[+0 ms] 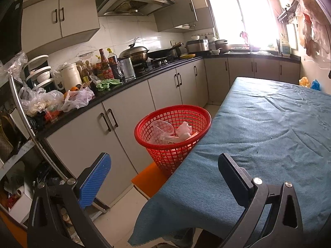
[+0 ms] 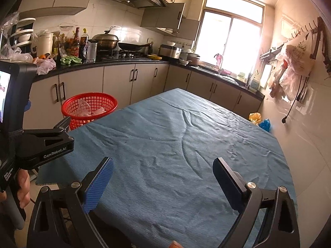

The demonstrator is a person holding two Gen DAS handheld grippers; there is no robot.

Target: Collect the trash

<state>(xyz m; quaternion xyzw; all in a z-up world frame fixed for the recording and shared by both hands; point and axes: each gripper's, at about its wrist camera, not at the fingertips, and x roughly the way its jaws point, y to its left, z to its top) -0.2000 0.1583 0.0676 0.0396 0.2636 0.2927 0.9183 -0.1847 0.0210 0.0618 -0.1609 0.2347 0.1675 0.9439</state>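
Both tongs gape wide w/ nothing between the pads. Our left tongs hang over the near left corner of the desk, blue pad at 8 o'clock, black finger at 4. Our right tongs hover above the middle of the same desk, its blue cloth wrinkled and bare.

Left tongs also show in the right wrist view at 9 o'clock, a hand wrapped round the grip below.

Red basket stands just off the desk's left edge, at 12 o'clock from the left tongs, on an orange stool; rim touches or nearly touches the cloth, can't tell which. Inside: a clear plastic cup on its side + crumpled white paper.

Beyond, at 10–11 o'clock, the kitchen counter w/ bags, bottles, a wok. Two small bags, yellow and blue, lie past the desk's far right corner.
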